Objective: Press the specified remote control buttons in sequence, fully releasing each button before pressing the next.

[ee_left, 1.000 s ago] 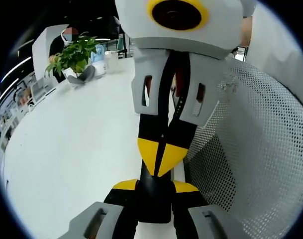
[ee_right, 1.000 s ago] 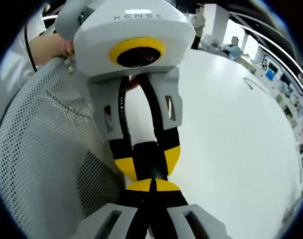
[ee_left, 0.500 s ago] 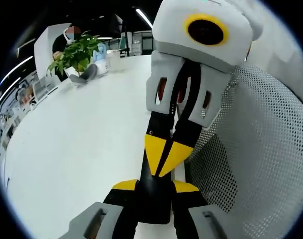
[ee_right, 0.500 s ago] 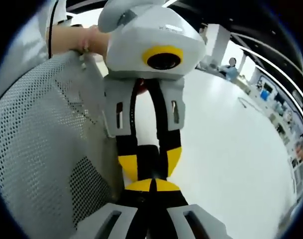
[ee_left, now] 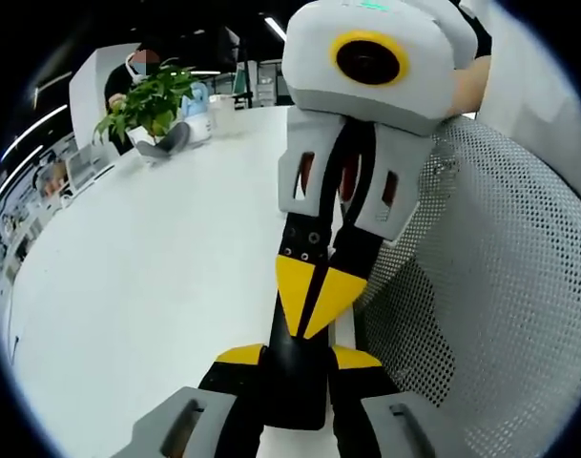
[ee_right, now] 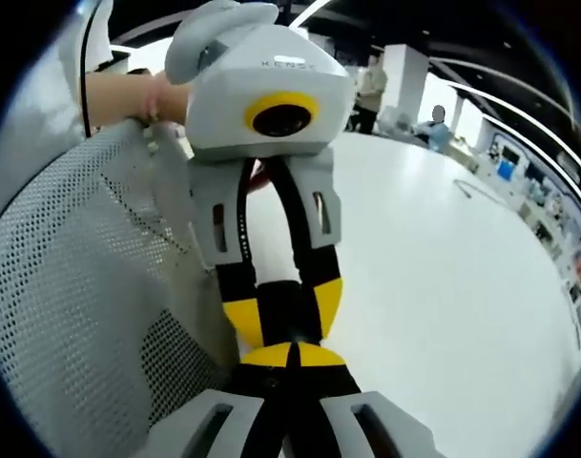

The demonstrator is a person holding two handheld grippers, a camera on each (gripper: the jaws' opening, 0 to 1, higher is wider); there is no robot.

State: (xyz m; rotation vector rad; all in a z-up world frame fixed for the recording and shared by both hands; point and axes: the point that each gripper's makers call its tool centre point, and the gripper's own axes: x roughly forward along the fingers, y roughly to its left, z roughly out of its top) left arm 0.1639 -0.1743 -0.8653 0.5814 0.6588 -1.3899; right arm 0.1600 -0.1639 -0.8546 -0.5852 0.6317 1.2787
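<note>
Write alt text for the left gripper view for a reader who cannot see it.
The left gripper clamps a slim black remote control between its yellow-tipped jaws, while the right gripper, tips closed, points onto its far end. Behind lie a white table, a potted green plant and white mesh.

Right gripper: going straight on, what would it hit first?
The black remote held in the left gripper; the right gripper seems to touch it with shut tips, though depth is unclear.

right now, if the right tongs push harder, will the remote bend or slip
Likely stiff: the remote looks like a hard black slab. It might slide or pivot, since the left tongs grip it by its sides while the right tongs bear on it.
</note>
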